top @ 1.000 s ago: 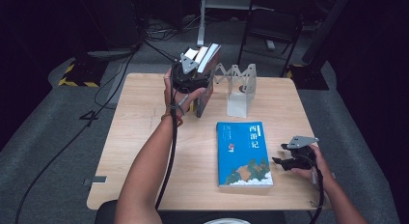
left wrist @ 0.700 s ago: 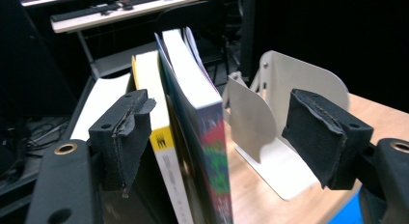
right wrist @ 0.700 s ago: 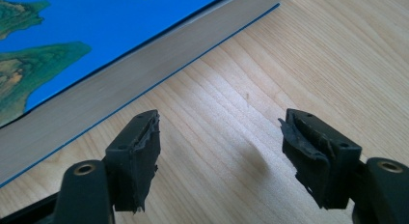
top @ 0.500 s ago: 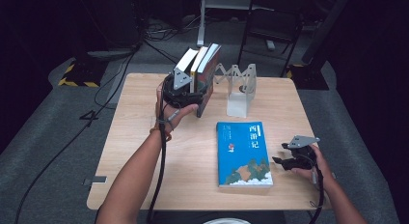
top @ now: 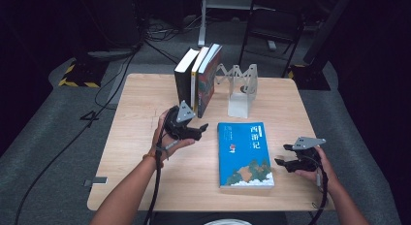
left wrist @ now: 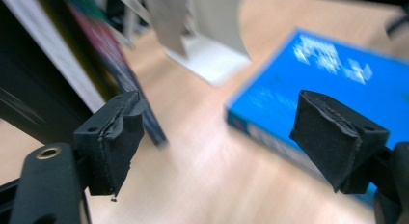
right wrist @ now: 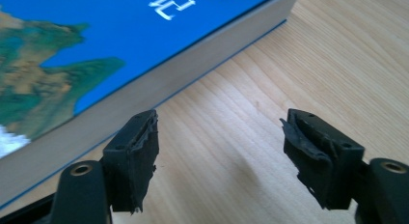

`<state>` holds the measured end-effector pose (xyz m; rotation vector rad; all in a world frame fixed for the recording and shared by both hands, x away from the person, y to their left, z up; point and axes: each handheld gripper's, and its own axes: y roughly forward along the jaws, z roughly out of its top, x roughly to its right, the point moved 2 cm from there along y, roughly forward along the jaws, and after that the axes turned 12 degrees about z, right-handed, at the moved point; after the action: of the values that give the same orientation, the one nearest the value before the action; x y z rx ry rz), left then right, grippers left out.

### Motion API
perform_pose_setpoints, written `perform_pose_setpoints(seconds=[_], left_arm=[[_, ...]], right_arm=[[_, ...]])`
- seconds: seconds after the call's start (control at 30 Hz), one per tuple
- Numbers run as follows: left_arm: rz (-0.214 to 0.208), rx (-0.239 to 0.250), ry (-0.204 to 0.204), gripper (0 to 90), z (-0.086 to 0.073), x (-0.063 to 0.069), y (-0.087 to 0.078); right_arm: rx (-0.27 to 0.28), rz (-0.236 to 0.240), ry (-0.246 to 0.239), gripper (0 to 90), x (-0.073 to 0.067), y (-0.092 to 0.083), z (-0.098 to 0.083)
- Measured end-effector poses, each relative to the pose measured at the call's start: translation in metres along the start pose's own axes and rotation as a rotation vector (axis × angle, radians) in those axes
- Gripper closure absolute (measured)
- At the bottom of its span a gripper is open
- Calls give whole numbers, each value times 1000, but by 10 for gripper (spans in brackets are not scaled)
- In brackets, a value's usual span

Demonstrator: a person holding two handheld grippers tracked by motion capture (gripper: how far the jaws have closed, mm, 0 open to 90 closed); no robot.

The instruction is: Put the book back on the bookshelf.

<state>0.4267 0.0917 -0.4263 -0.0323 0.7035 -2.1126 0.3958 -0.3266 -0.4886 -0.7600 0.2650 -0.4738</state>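
Observation:
A blue book (top: 245,154) lies flat on the wooden table (top: 140,104), cover up; its blue cover (left wrist: 333,74) and page edge (right wrist: 159,84) fill part of each gripper view. Three books (top: 198,79) lean together at the back, next to a white folding bookend (top: 240,91). My left gripper (top: 201,129) hangs open just left of the blue book, in front of the leaning books (left wrist: 72,64); its jaws have just been opening with nothing between them (left wrist: 214,147). My right gripper (top: 282,157) rests open at the blue book's right edge, empty (right wrist: 219,154).
Bare wood runs along the table's left half and front edge. Behind the table stand a black chair (top: 274,26), a white frame leg (top: 201,21) and loose cables on the grey floor (top: 145,40).
My left gripper has left the leaning books and dropped toward me and the table, ending beside the blue book's upper left corner. The right gripper has stayed put.

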Motion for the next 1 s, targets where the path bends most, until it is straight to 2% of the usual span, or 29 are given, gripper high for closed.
perform_pose_setpoints(seconds=[0.07, 0.2, 0.23, 0.27, 0.33, 0.37, 0.4, 0.43, 0.57, 0.67, 0.87, 1.0], left_arm=[[-58, -56, 6, 175, -21, 8, 3], [-122, -134, 22, 175, -51, 21, 6], [-133, -147, 28, 175, -56, 24, 6], [-133, -147, 28, 175, -56, 24, 6], [-145, -192, 59, 184, -69, 32, 5], [-145, -192, 59, 183, -69, 32, 5], [-170, -208, 73, 182, -76, 37, 4], [-172, -218, 82, 182, -79, 39, 3], [-189, -246, 80, 189, -86, 42, 1], [-214, -261, 70, 194, -94, 44, -2], [-222, -244, 58, 192, -100, 43, -7], [-221, -222, 56, 190, -103, 42, -8]], right_arm=[[-5, 40, -18, 313, -6, -4, 2], [-31, 97, -54, 318, -18, -6, 9], [-42, 97, -73, 320, -21, -5, 12], [-42, 97, -73, 320, -21, -5, 12], [-58, 110, -85, 331, -28, -6, 12], [-58, 110, -85, 331, -28, -6, 12], [-74, 120, -85, 333, -32, -7, 7], [-67, 130, -77, 337, -33, -9, 4], [-47, 158, -56, 341, -40, -13, -6], [-48, 188, -65, 345, -51, -15, -14], [-41, 228, -66, 346, -65, -15, -20], [-50, 240, -92, 357, -79, -9, -20]])
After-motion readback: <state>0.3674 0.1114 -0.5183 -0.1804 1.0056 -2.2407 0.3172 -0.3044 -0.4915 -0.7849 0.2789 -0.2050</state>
